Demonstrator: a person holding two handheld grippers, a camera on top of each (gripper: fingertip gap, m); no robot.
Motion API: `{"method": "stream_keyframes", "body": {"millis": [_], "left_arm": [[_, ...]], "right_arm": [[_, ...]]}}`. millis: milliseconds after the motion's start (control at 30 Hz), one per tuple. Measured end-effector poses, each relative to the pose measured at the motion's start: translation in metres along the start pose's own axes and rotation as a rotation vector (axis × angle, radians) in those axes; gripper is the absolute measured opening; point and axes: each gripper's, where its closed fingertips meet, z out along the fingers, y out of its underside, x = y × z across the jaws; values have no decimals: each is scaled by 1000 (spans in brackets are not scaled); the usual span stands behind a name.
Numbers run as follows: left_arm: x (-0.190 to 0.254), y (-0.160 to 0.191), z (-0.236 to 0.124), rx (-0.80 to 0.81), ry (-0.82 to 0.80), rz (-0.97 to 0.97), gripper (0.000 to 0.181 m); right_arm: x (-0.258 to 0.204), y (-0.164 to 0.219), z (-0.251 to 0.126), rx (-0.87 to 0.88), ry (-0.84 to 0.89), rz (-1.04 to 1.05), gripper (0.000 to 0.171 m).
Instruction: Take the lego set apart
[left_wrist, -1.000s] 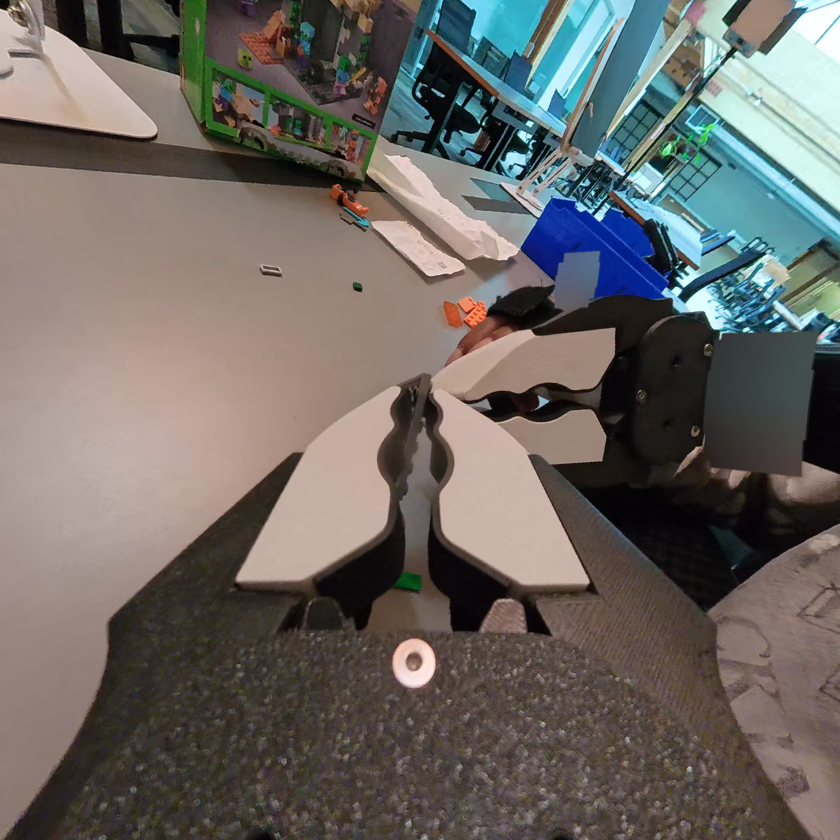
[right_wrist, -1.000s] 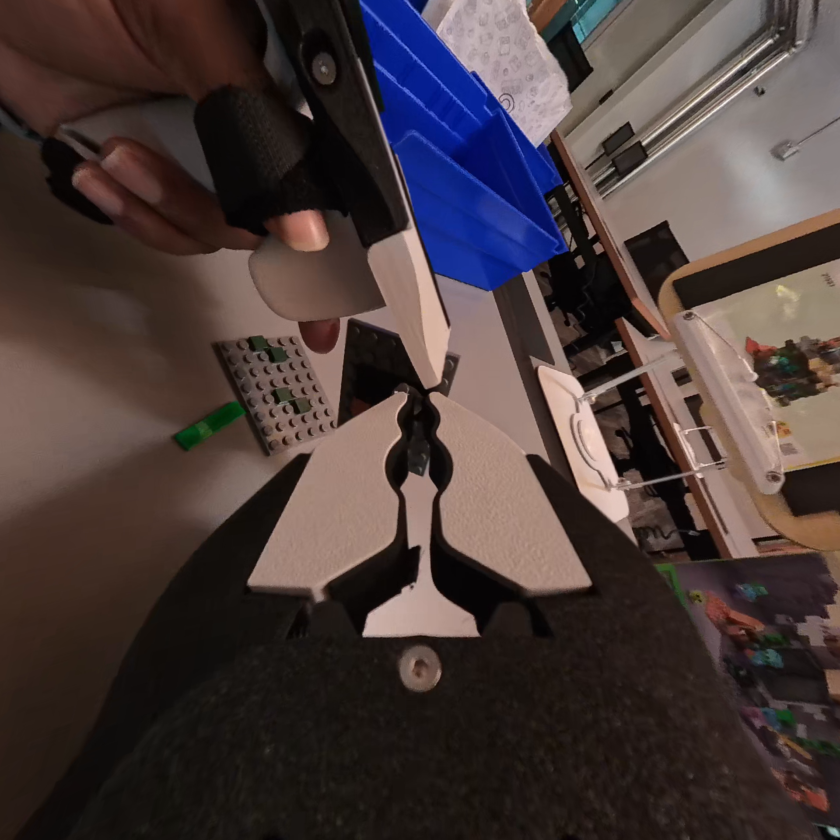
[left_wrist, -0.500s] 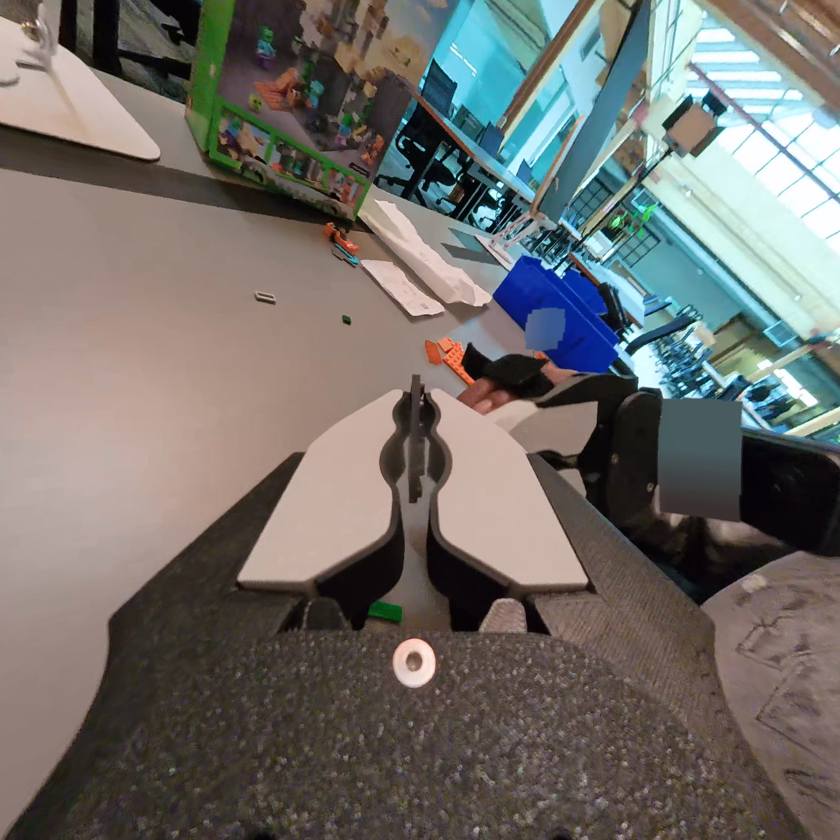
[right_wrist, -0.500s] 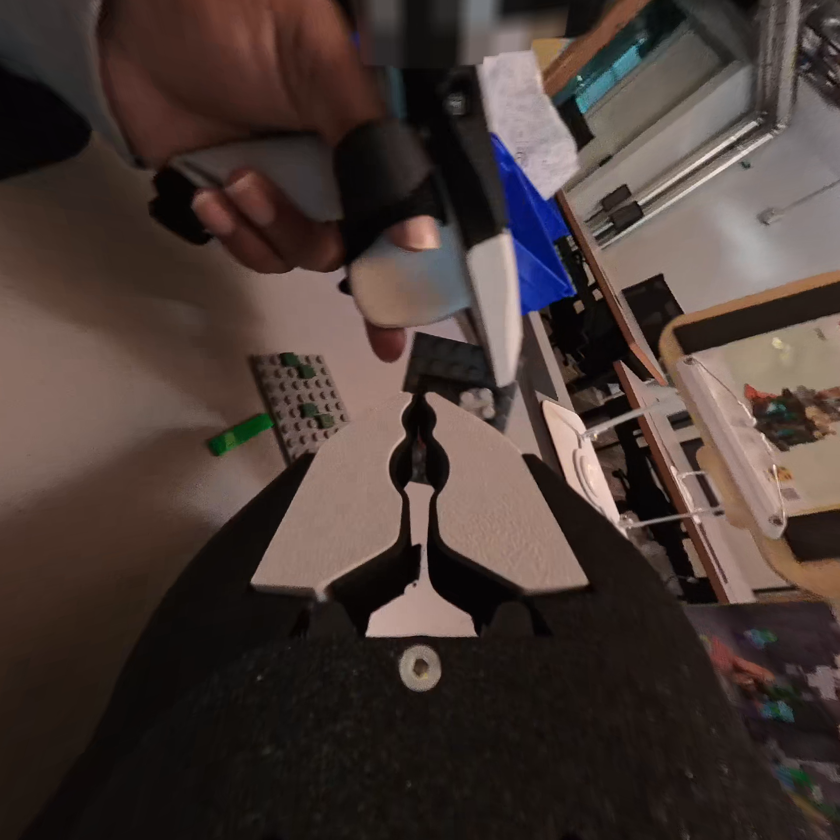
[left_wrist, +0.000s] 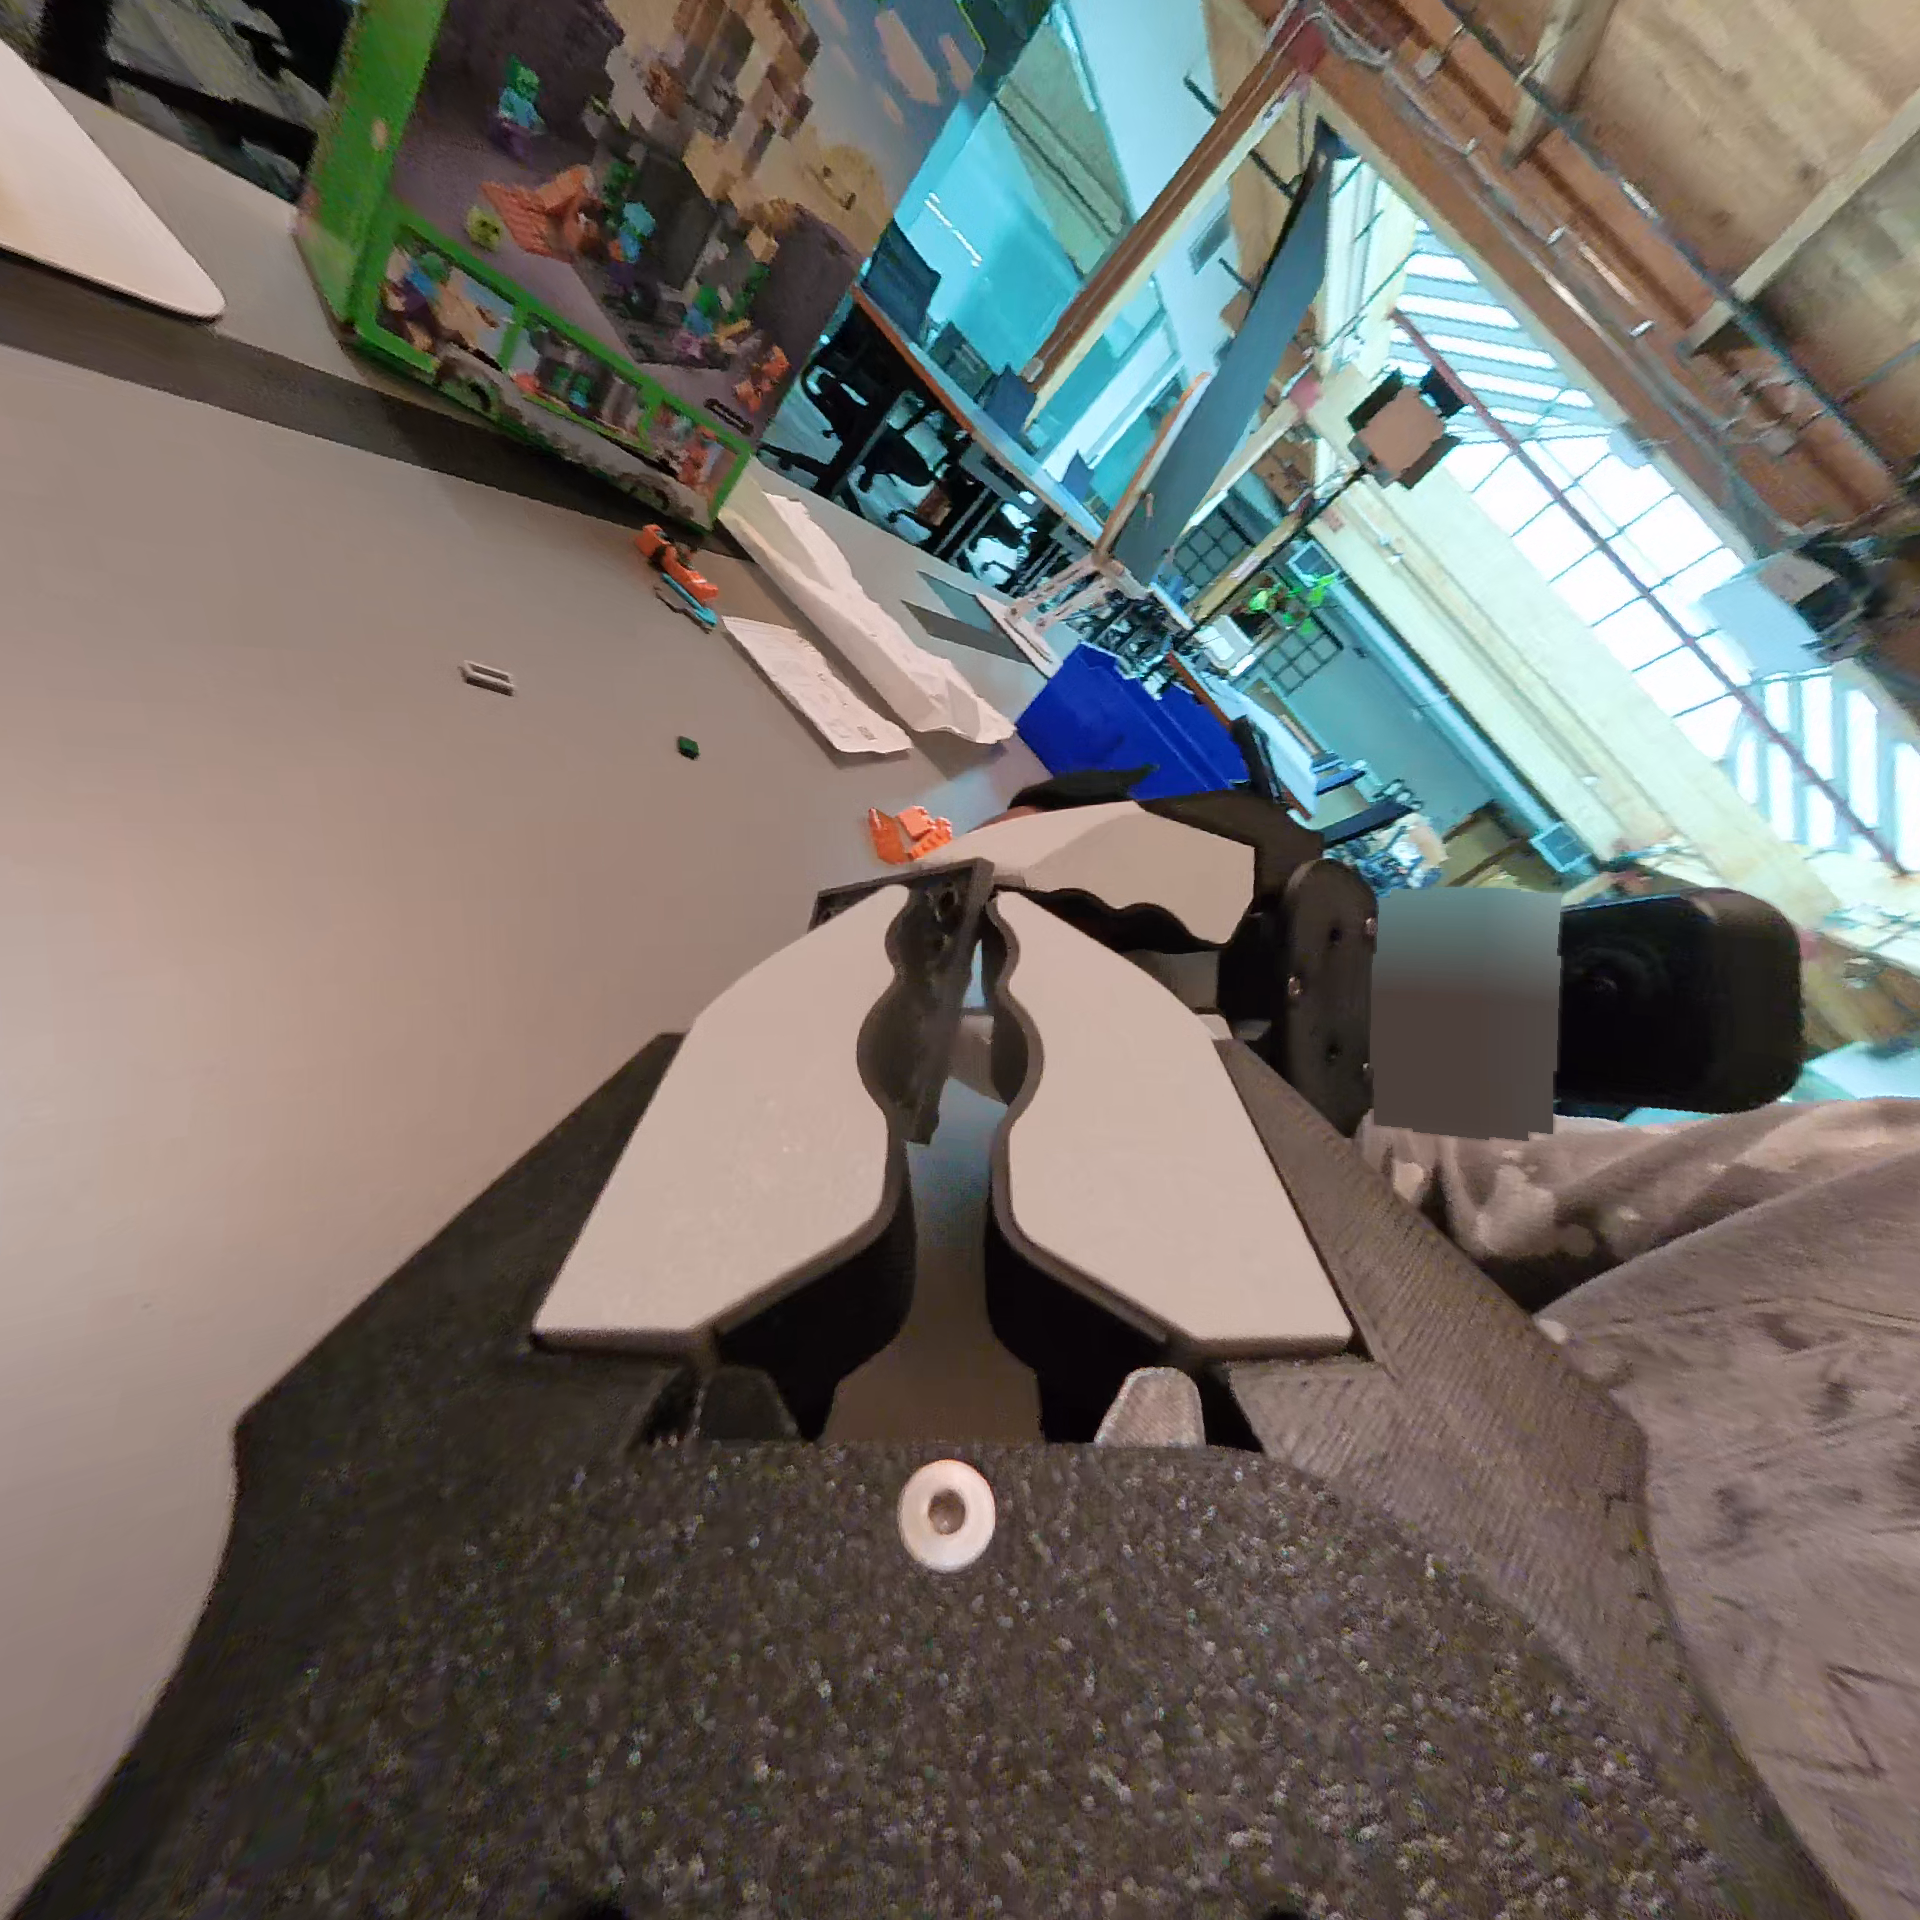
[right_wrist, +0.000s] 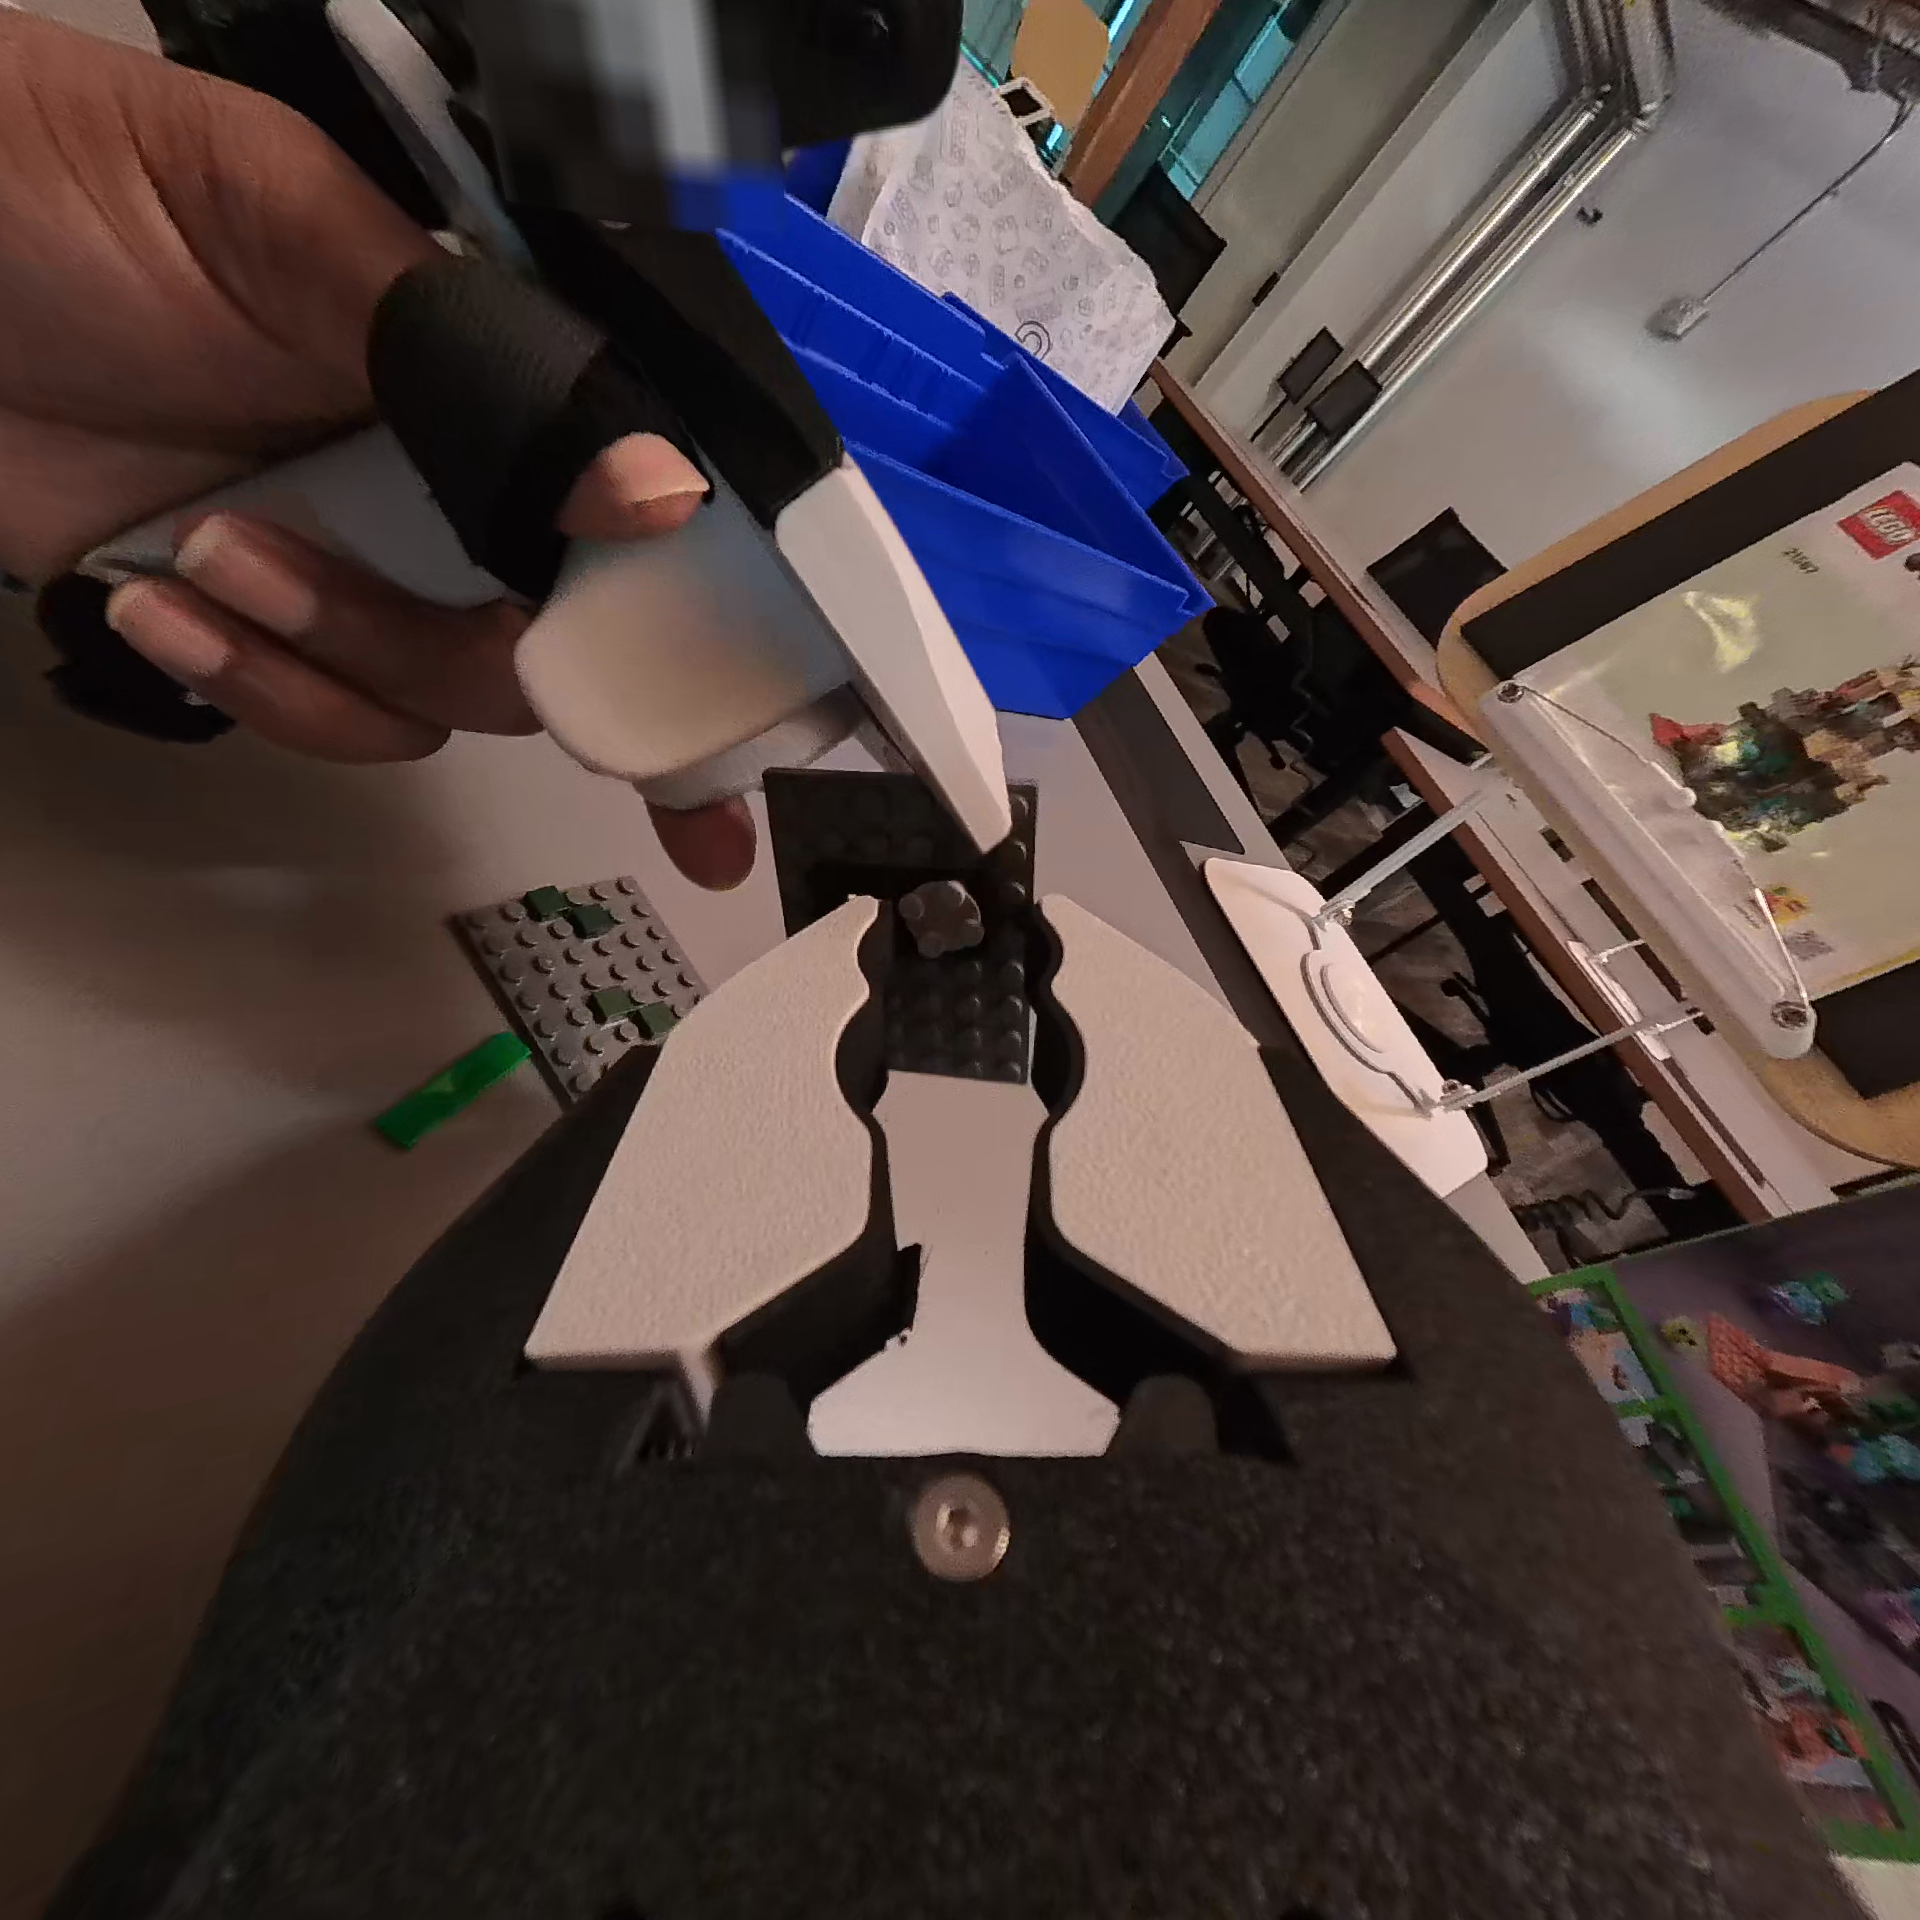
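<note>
My left gripper (left_wrist: 940, 920) is shut on a dark grey lego plate (left_wrist: 935, 997), which stands edge-on between its fingers. In the right wrist view the same plate (right_wrist: 956, 1008) faces up, held at its far edge by the left gripper (right_wrist: 982, 826) in a person's hand. A small grey piece (right_wrist: 940, 920) sits on the plate's studs. My right gripper (right_wrist: 951, 914) is open, with one fingertip on each side of the plate and the small piece. One right finger (left_wrist: 1122, 862) shows behind the left gripper.
A light grey plate with green tiles (right_wrist: 582, 977) and a green brick (right_wrist: 452, 1086) lie on the table to the left. Blue bins (right_wrist: 987, 499) stand behind. There are orange pieces (left_wrist: 909, 831), paper sheets (left_wrist: 873, 634), the set's box (left_wrist: 582, 229) and a white stand base (right_wrist: 1351, 1029). The grippers are tip to tip, or close to it.
My right gripper has opened from shut on the small piece. The left gripper has tilted up with the dark plate, which now lies between the right fingers.
</note>
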Motion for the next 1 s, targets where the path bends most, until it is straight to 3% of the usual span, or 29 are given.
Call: {"method": "stream_keyframes", "body": {"millis": [200,400,500,600,700,900,1000], "left_arm": [[0,0,-2,-20,39,-48,9],[-10,-2,-4,26,99,-216,7],[-17,-9,-7,85,85,-215,5],[-20,-10,-8,89,72,-209,6],[-19,-10,-8,89,63,-190,5],[-13,-5,-5,56,33,-91,7],[-13,-5,-6,55,23,-72,7]], "right_arm": [[-1,-1,0,17,-27,13,22],[-3,0,0,23,-52,10,22],[-12,-1,1,12,-68,-57,16],[-13,0,3,1,-47,-69,22],[-9,-1,3,-3,-53,10,29],[-13,3,5,-28,-75,53,30],[-15,0,4,6,-110,186,28]]}}
